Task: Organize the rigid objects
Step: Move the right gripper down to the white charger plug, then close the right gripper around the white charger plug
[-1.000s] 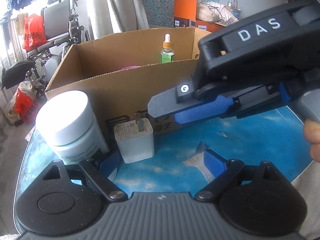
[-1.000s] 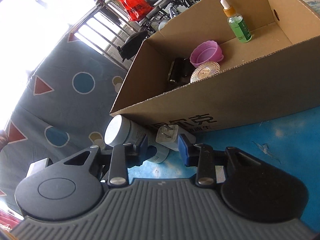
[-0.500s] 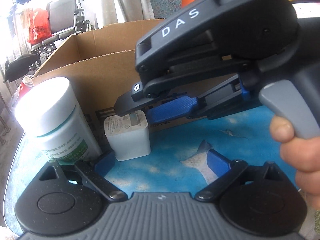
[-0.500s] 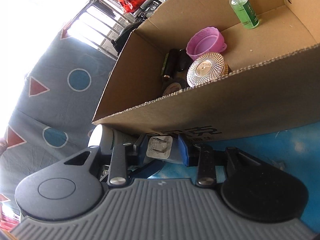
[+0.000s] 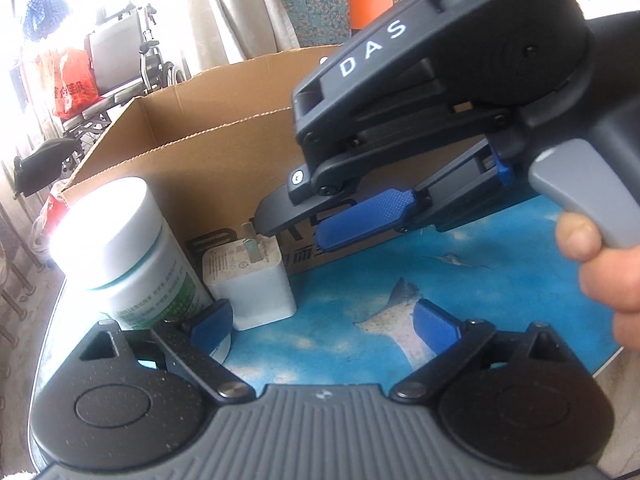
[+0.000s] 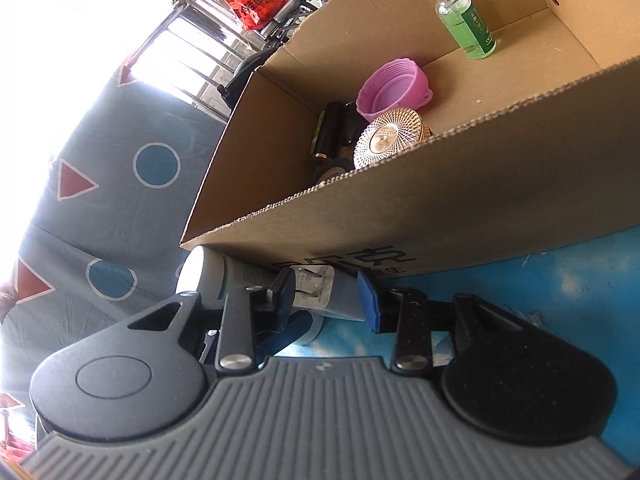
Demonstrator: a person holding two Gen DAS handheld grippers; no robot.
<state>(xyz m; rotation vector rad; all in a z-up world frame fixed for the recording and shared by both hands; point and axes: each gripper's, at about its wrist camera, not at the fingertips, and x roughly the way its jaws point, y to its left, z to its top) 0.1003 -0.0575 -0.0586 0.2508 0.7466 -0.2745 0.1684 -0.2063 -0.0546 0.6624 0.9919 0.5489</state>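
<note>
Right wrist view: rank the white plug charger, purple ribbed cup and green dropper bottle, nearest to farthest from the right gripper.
1. White plug charger, between the right gripper fingers, outside the box.
2. Purple ribbed cup, mid-box.
3. Green dropper bottle, at the far wall.

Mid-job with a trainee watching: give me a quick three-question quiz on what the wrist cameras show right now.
1. True or false: the green dropper bottle stands upright inside the cardboard box.
2. What sits between the jaws of the right gripper? A) white charger B) a mug C) a spoon
3. Fill in: the white bottle stands ___ the box, beside the charger.
Key: 1 true; 2 A; 3 outside.
</note>
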